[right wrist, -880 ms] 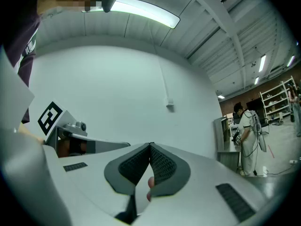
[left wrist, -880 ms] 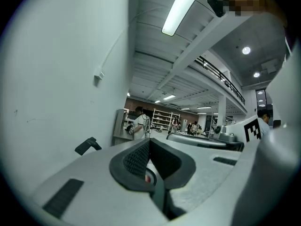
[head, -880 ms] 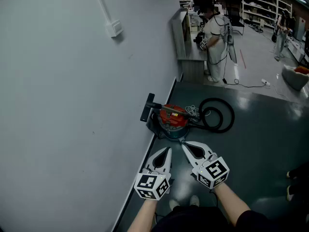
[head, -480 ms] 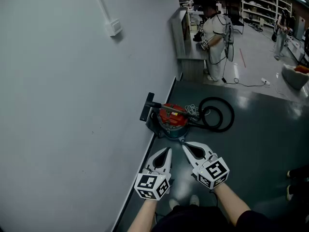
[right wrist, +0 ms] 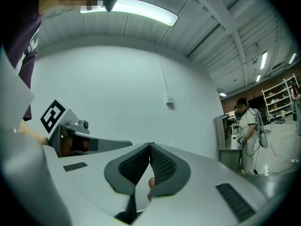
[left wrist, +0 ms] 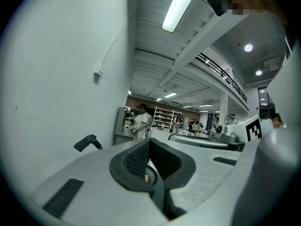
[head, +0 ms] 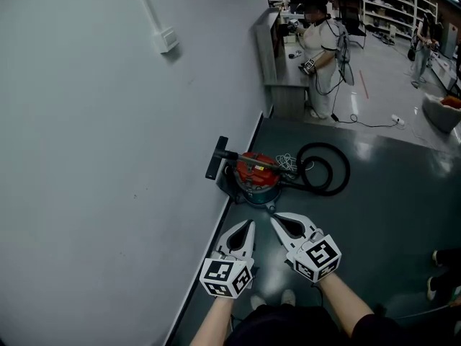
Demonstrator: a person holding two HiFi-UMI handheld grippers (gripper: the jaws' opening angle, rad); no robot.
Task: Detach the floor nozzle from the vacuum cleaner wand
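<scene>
A red and teal canister vacuum cleaner (head: pixel 253 176) stands on the dark floor against the wall, in the head view. Its black floor nozzle (head: pixel 214 158) stands on end at the wall, joined to the thin wand (head: pixel 248 159) that crosses the canister. A black hose (head: pixel 325 170) coils to the right. My left gripper (head: pixel 251 225) and right gripper (head: pixel 274 219) hover side by side short of the canister, both shut and empty, touching nothing. In the left gripper view the floor nozzle (left wrist: pixel 87 142) peeks over the shut jaws.
A pale wall (head: pixel 108 157) runs close along the left. A grey cabinet (head: pixel 277 63) stands beyond the vacuum with a person (head: pixel 320 56) in white beside it. Shelves and another person stand far off at the right. A white cord (head: pixel 288 166) lies by the canister.
Both grippers have kept still. The person by the cabinet has shifted a little, and the view has slid slightly.
</scene>
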